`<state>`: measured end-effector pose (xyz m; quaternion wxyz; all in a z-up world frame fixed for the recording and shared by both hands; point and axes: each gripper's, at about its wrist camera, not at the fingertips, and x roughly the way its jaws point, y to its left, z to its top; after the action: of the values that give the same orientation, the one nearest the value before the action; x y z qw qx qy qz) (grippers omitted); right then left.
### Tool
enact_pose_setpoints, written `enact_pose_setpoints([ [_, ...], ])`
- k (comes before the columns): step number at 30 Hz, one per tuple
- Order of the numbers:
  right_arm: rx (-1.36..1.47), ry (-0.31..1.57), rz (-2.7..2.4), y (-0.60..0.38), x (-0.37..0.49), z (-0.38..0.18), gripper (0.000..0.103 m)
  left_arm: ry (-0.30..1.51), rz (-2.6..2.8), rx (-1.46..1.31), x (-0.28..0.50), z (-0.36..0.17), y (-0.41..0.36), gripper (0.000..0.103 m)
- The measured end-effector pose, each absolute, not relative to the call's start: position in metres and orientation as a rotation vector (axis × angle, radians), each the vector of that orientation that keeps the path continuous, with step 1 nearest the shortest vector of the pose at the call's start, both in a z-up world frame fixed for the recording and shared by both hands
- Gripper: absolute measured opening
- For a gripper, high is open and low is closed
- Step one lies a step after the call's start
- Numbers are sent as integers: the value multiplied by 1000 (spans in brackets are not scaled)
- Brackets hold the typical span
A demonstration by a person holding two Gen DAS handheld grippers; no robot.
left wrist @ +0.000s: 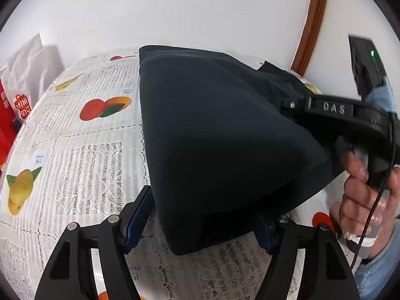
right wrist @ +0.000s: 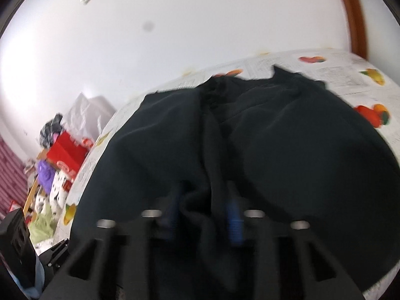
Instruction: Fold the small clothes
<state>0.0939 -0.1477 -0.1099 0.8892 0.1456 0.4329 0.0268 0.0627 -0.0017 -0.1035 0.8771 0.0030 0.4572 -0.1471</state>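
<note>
Matte black plastic left tool (left wrist: 200, 215) with ribbed blue pads (left wrist: 138, 217) and silver pivot screws. At three o'clock, black right tool (left wrist: 335, 112) embossed "DAS", thin black cable (left wrist: 380, 200) trailing past a hand (left wrist: 367, 195) in a light blue denim sleeve (left wrist: 375, 275). Same blue pads (right wrist: 235, 220) and silver screws, blurred, in the right wrist view.

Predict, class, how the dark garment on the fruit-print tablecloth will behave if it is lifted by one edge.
The dark garment would probably flop and drape: it already lies in soft rounded folds. It looks light, since a bunched pinch in the right tongs seems enough to hold it. On the tablecloth it would likely drag and crease rather than slide as one piece.
</note>
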Motion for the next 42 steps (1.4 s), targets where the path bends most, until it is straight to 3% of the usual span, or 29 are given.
enact_pose_setpoints([
  [2, 260, 858, 62, -144, 94, -100, 10, 954, -308, -2, 64, -104, 0, 71],
  [9, 253, 554, -41, -203, 41, -29, 8, 953, -304, -4, 68, -103, 4, 73],
  [13, 222, 658, -99, -232, 28, -53, 10, 951, -300, 38, 65, -104, -2, 74],
  [15, 225, 740, -104, -240, 28, -72, 13, 944, -319, 25, 65, -102, -1, 72],
  [20, 322, 734, -93, -252, 20, -84, 45, 925, -393, -20, 54, -93, -8, 72],
  [25, 360, 764, -88, -247, 42, -87, 46, 944, -391, 15, 66, -101, -33, 72],
  [27, 365, 783, -77, -244, 54, -89, 43, 975, -353, 48, 69, -105, -42, 74],
  [29, 360, 810, -60, -238, 64, -86, 14, 968, -338, 57, 69, -106, -44, 74],
  [31, 301, 797, -48, -231, 66, -77, 8, 960, -334, 58, 68, -106, -44, 74],
  [34, 211, 708, -6, -232, 60, -52, 6, 960, -329, 49, 67, -106, -42, 74],
  [37, 352, 647, -47, -270, 50, -38, 6, 959, -315, 45, 64, -105, -42, 74],
  [42, 421, 753, -118, -303, 44, -73, 8, 960, -312, 50, 64, -105, -42, 74],
])
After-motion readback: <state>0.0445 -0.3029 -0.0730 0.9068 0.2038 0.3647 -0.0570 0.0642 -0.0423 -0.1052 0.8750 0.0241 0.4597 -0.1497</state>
